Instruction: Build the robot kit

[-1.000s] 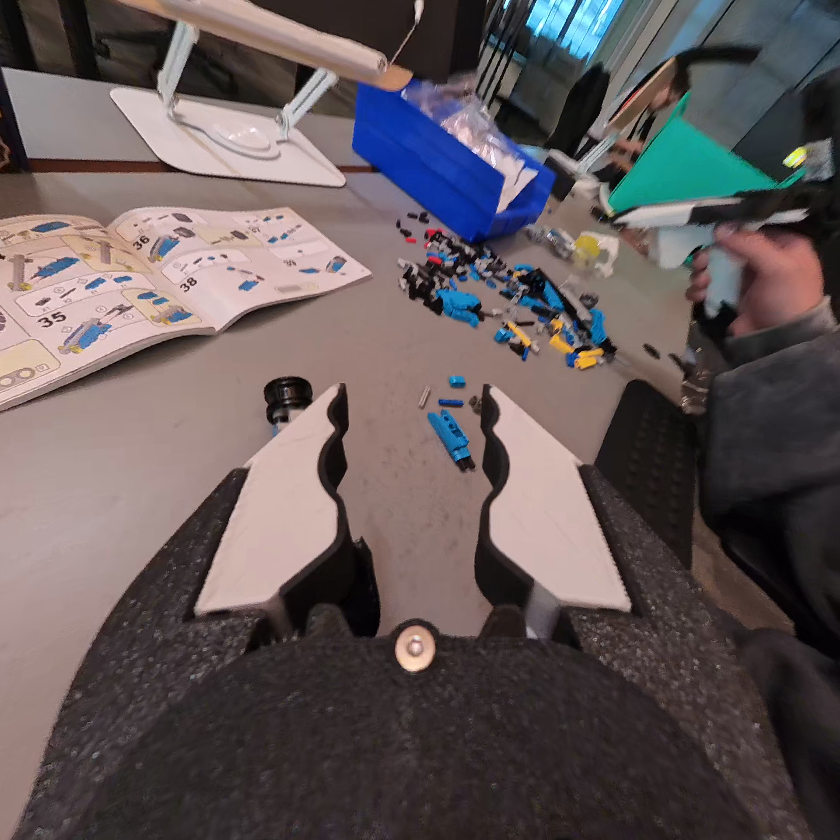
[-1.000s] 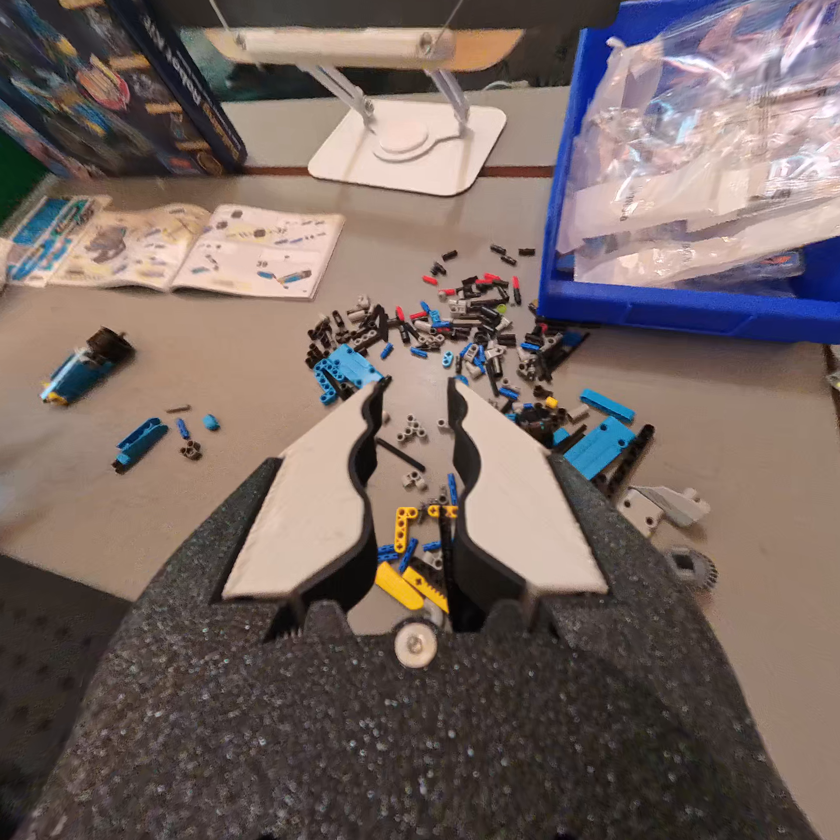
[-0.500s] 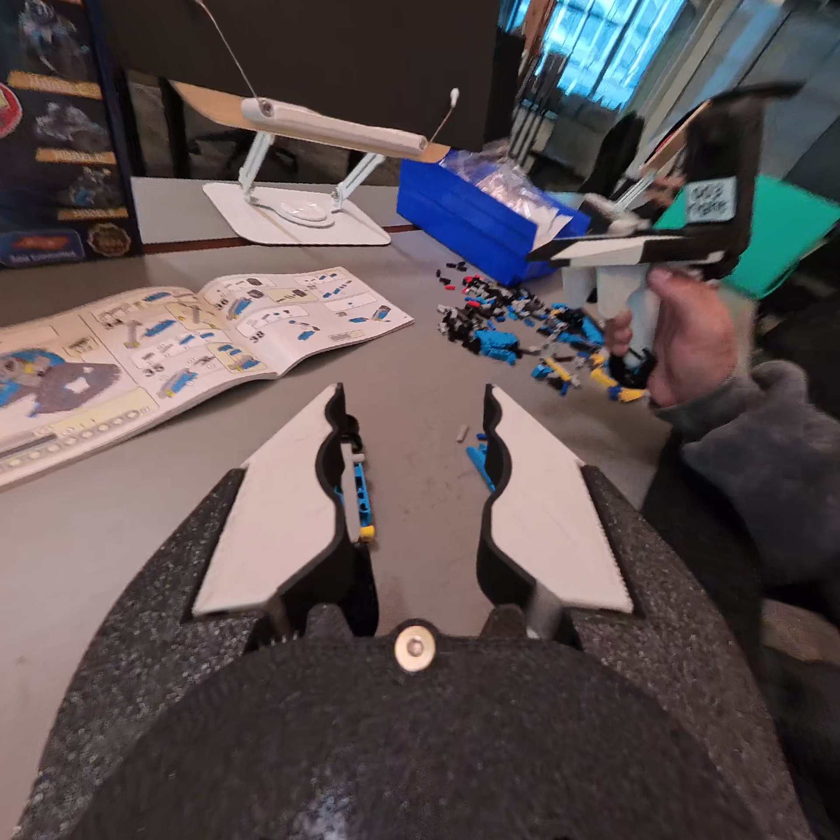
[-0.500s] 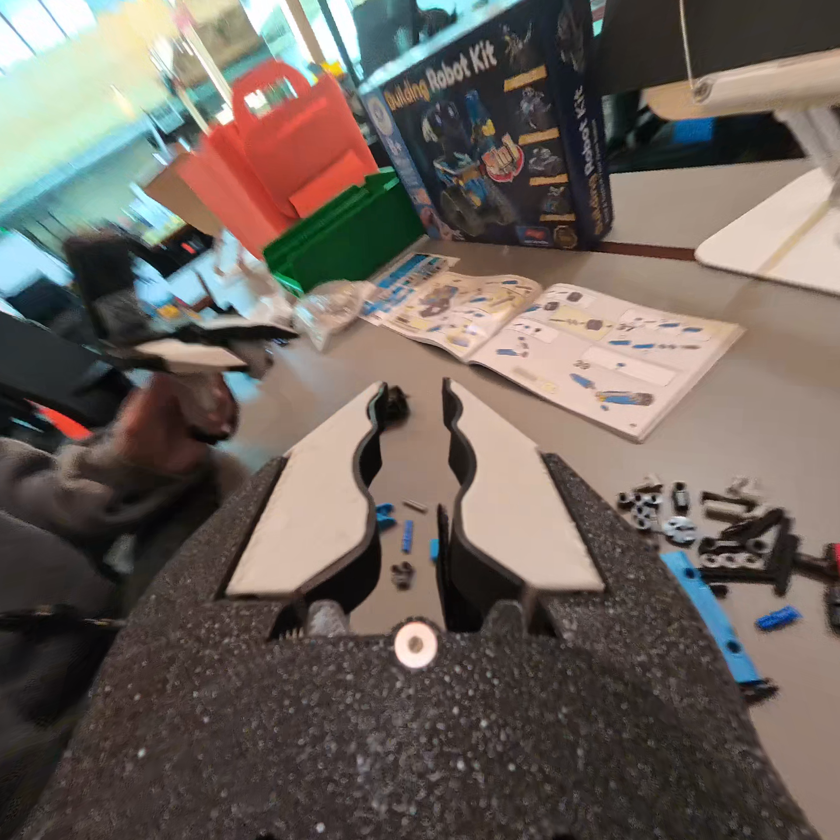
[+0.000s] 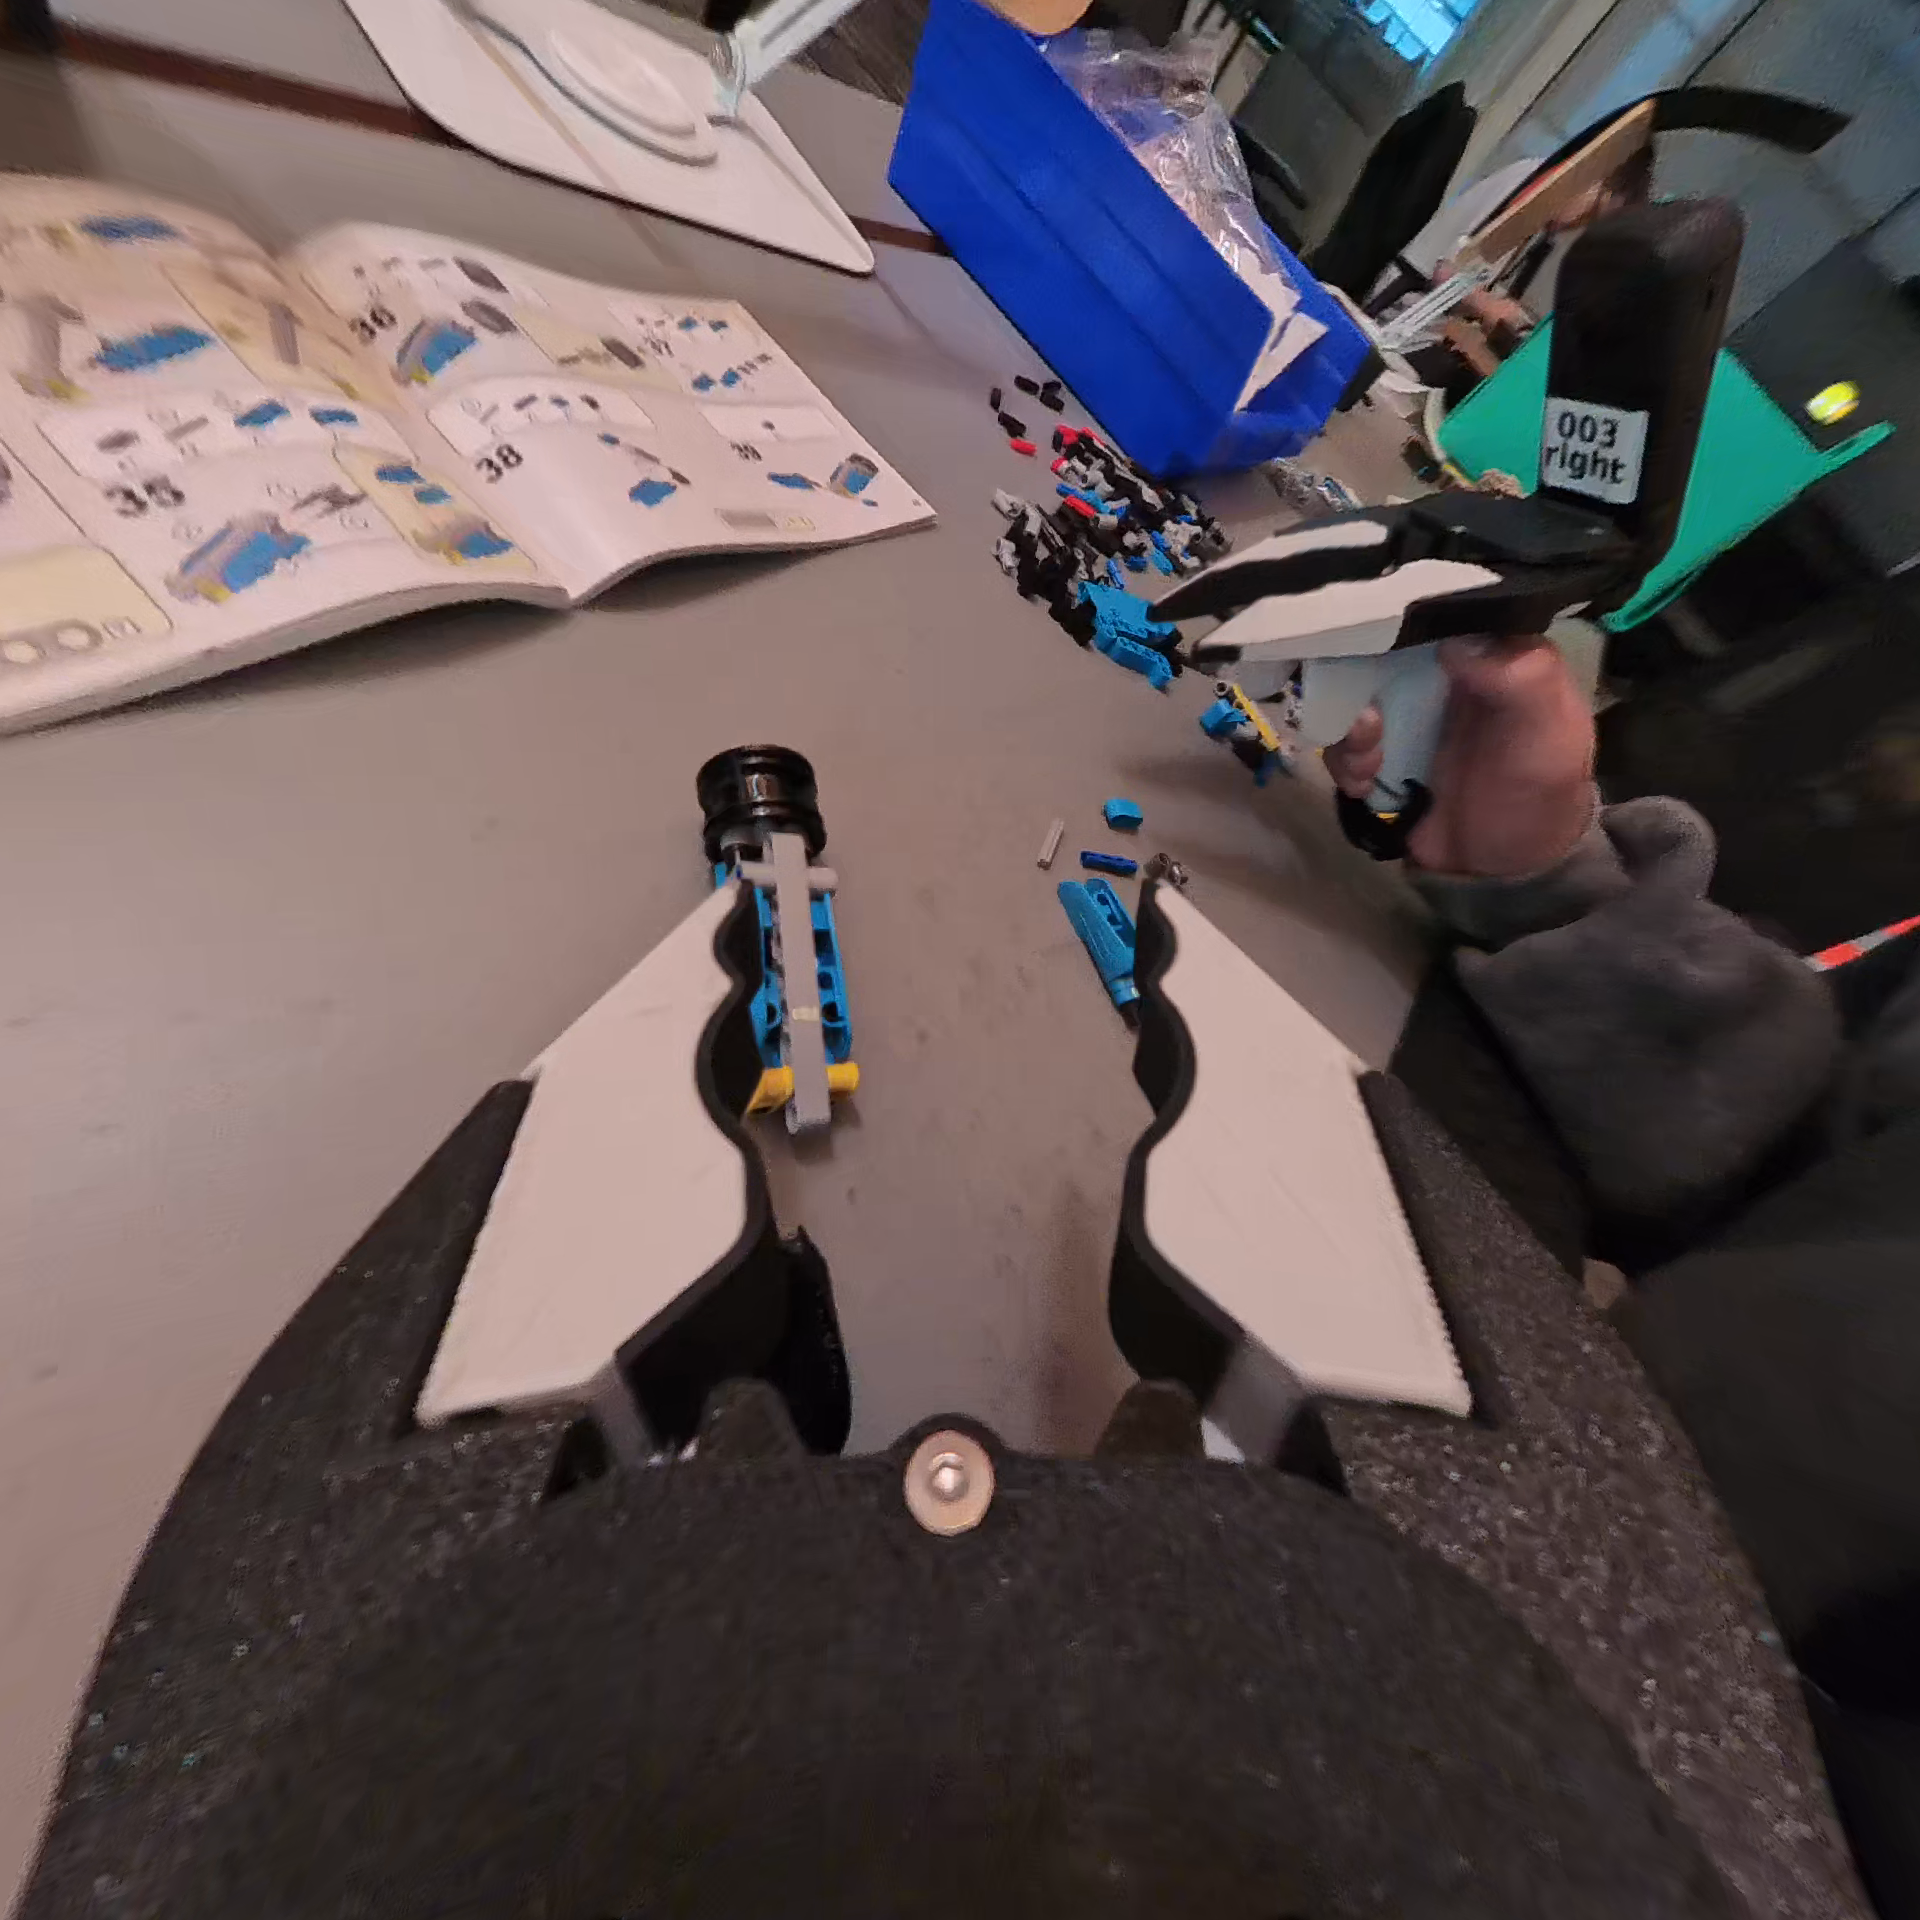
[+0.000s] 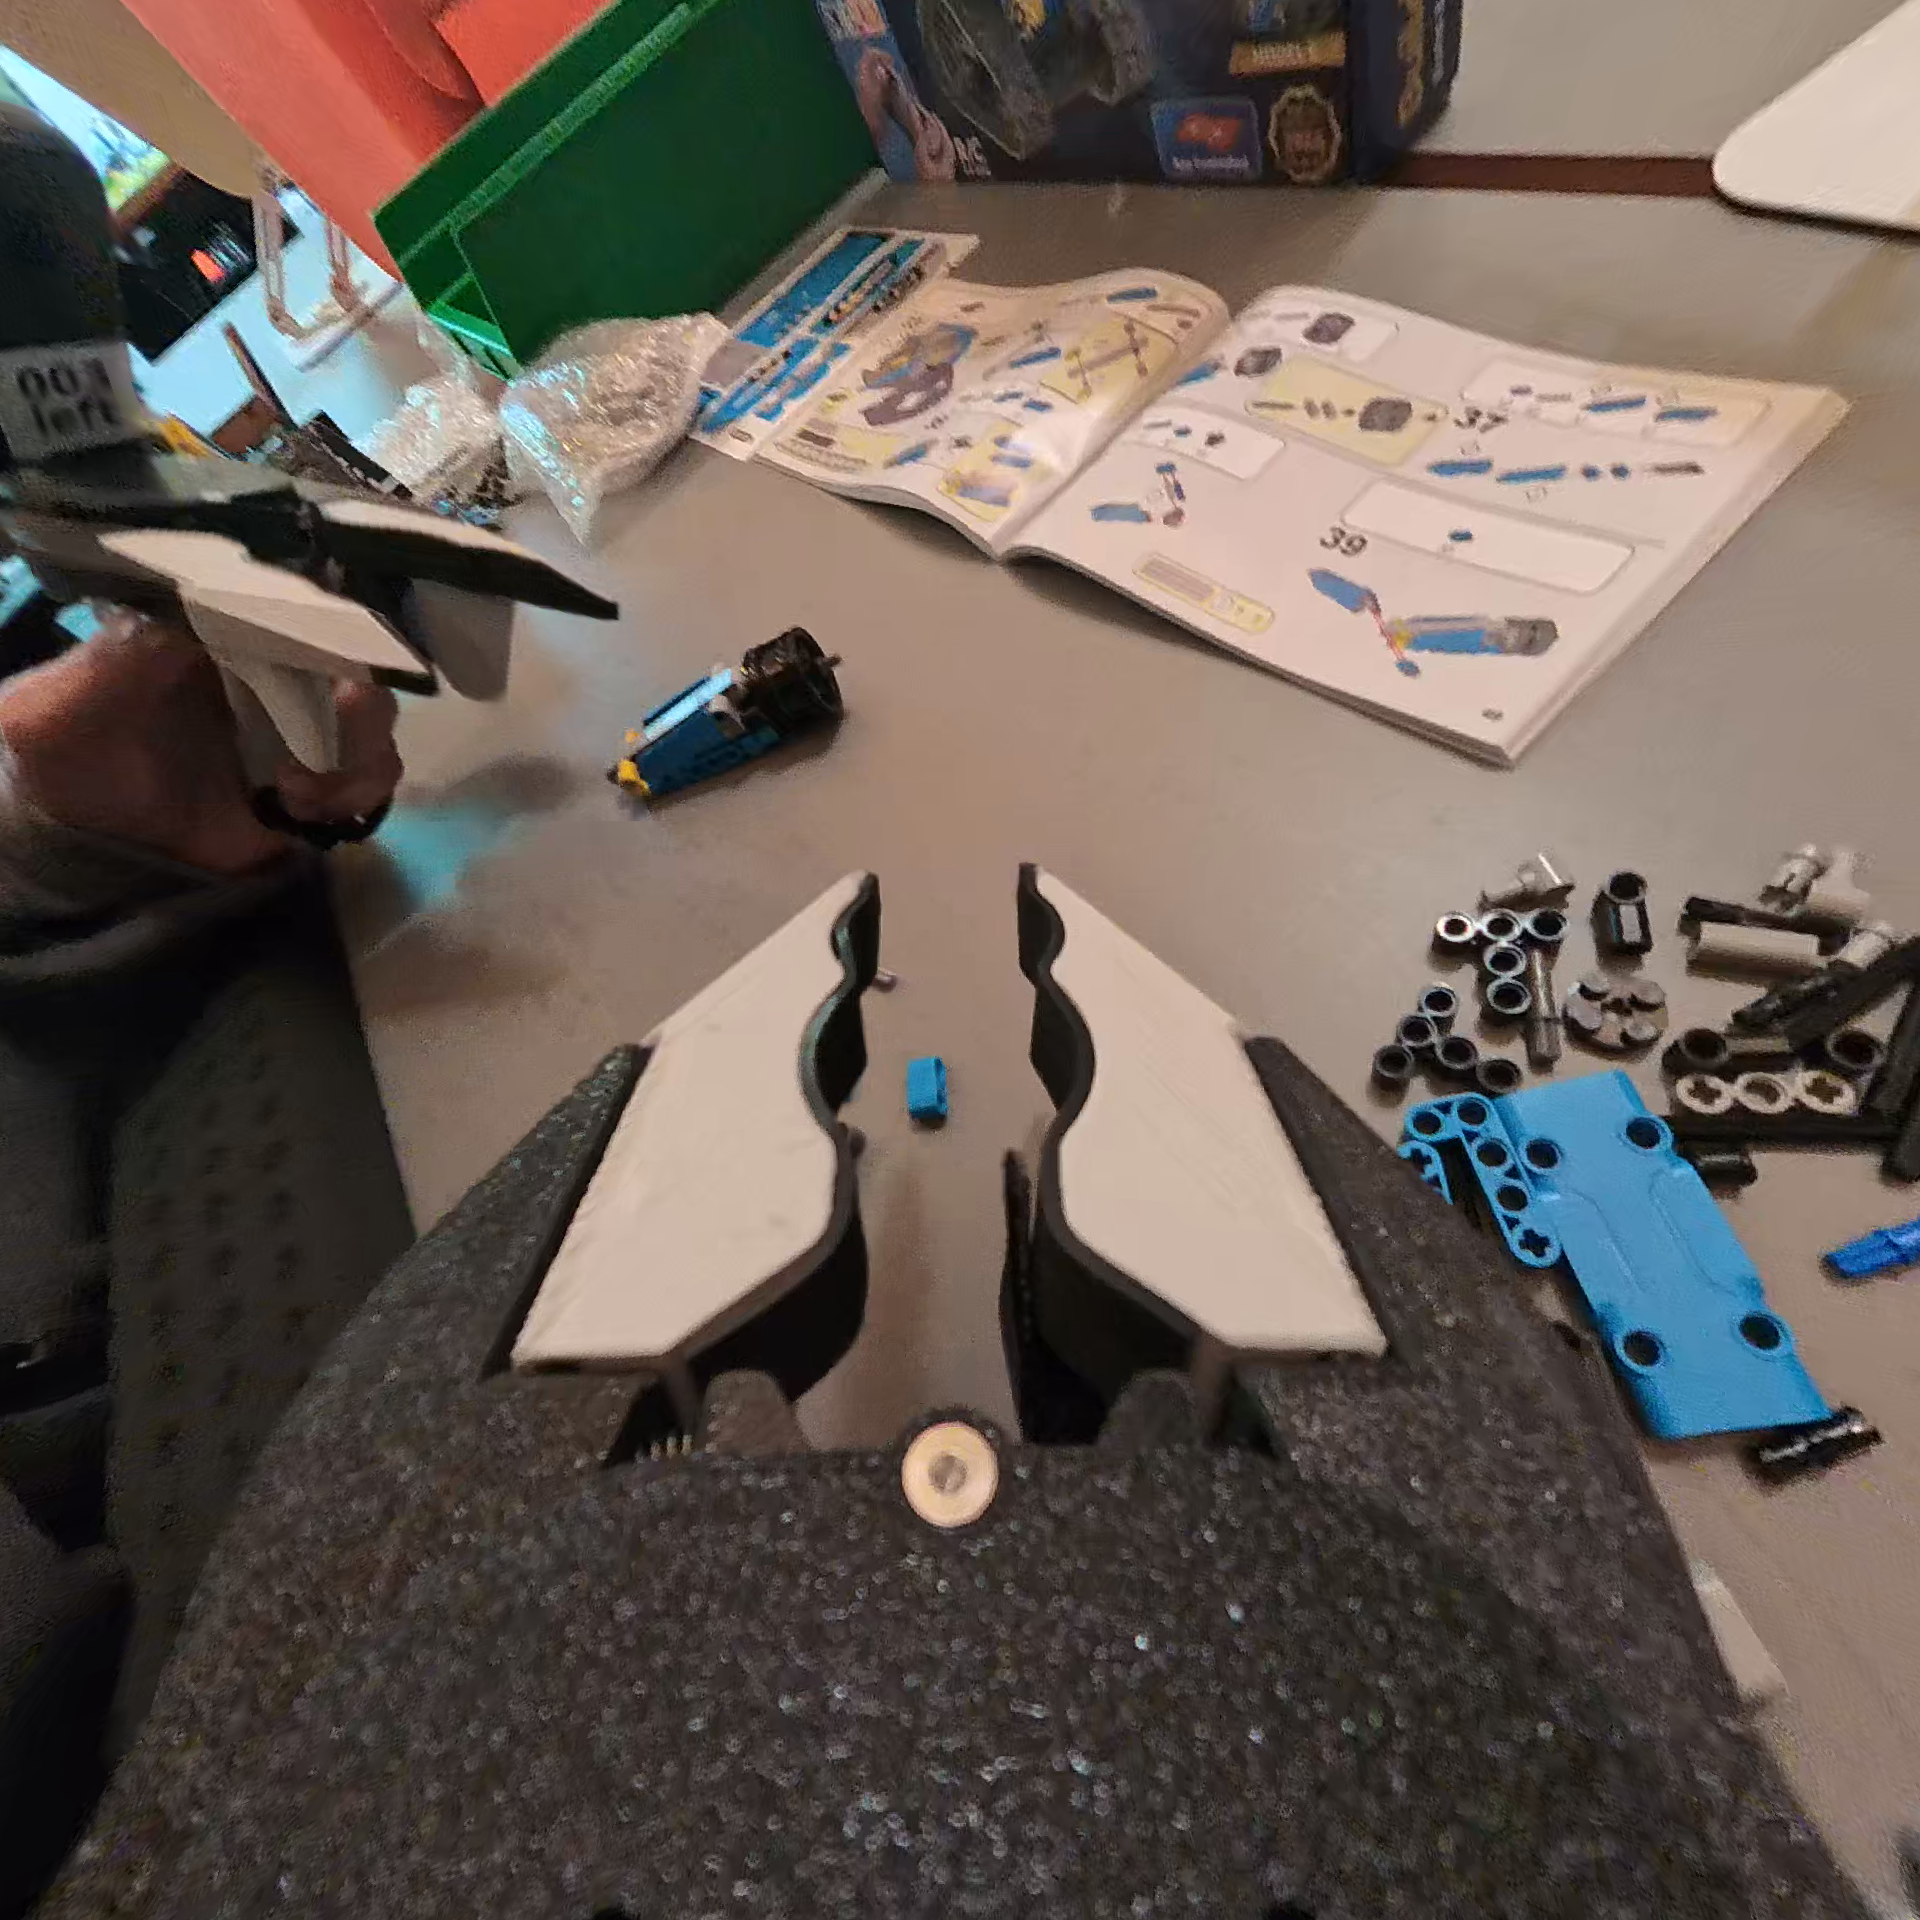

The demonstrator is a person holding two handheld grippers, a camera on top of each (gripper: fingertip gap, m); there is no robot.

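The left gripper (image 5: 940, 894) is spread wide and grips nothing. The small blue model with a black wheel (image 5: 784, 935) lies on the grey table (image 5: 312, 935) against its left finger. Right of the model lie a few loose blue bits (image 5: 1101, 925), then the right gripper (image 6: 948, 883), narrowly parted and empty over a blue piece (image 6: 925, 1088). Behind the model an open booklet (image 5: 416, 436) shows further steps, so the build looks unfinished.
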